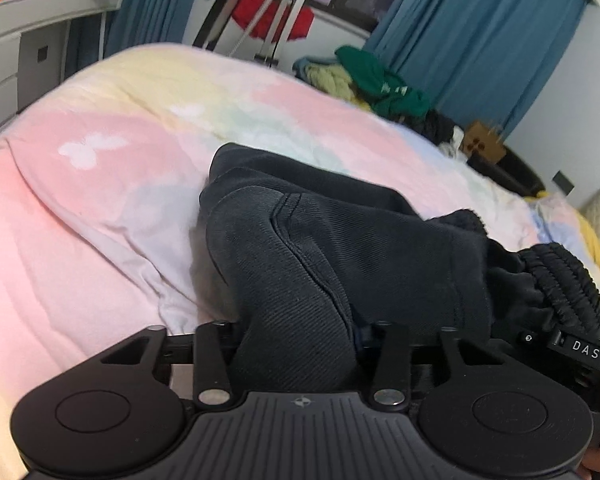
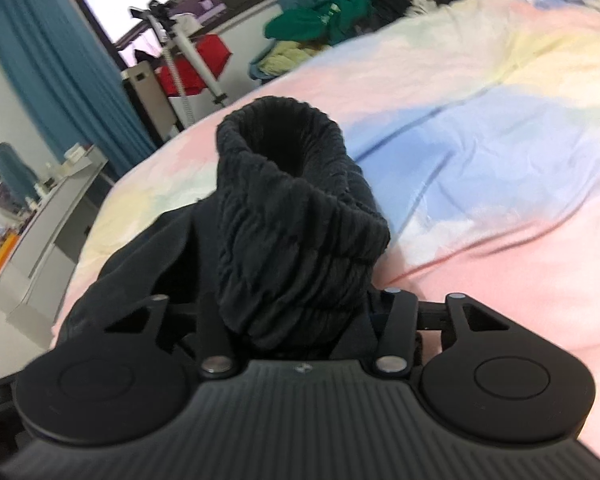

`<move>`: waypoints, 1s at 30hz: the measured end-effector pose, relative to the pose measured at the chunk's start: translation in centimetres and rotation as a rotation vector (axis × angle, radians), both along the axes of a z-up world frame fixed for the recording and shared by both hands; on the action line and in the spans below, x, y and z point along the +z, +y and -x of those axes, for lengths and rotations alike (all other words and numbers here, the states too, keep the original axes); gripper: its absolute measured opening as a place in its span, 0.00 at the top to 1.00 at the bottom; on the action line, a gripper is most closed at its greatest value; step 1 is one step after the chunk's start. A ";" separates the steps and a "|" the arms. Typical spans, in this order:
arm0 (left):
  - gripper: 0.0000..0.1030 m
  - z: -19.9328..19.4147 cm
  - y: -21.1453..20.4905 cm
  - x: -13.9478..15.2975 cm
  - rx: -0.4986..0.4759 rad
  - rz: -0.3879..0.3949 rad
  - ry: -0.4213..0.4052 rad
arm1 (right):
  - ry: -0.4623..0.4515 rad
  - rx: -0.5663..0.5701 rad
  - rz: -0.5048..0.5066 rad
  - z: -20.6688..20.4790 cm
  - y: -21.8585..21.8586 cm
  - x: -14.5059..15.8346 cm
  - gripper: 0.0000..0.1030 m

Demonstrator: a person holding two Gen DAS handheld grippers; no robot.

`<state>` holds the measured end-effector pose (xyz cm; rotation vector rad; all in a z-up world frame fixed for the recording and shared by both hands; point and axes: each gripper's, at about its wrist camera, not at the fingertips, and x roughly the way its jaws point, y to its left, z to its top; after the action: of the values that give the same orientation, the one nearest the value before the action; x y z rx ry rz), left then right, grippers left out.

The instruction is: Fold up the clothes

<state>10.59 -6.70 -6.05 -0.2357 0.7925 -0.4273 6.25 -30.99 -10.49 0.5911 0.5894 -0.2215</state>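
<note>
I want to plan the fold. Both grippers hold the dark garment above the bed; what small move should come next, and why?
Probably spread both grippers apart: the left gripper and right gripper hold the dark navy fabric garment bunched over the pastel bedcover.

Both wrist views look low and close across the bedspread [image 1: 100,200], sharing, seemingly, the dark garment [image 2: 296,232].

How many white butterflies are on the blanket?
2 that I can see on the blanket, both in the left wrist view: one butterfly on the pink part, another butterfly fainter and farther back. The dark garment may hide more.
</note>
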 end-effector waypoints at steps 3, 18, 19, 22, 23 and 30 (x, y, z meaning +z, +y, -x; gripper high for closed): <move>0.64 1.3 -0.2 1.8 -0.001 0.014 -0.010 | -0.017 0.009 -0.054 1.2 -1.5 1.8 0.56; 0.66 1.4 -21.9 14.1 -0.188 0.045 -0.062 | -0.132 -0.179 -0.202 5.9 -20.6 11.8 0.58; 0.66 0.7 -24.5 14.6 -0.207 0.050 -0.062 | -0.138 -0.208 -0.201 5.9 -22.5 12.2 0.58; 0.65 -1.2 -32.1 14.9 -0.260 0.052 -0.061 | -0.151 -0.282 -0.169 5.8 -27.6 12.8 0.58; 0.65 -1.7 -34.5 14.9 -0.279 0.048 -0.062 | -0.155 -0.306 -0.154 5.8 -29.1 12.7 0.58; 0.65 -3.6 -47.1 9.3 -0.426 0.065 -0.053 | -0.221 -0.453 -0.208 7.5 -38.4 6.5 0.58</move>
<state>14.20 -53.81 3.27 -0.1134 0.7768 -0.8584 -1.22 -69.43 -4.00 0.9363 0.2586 -0.5171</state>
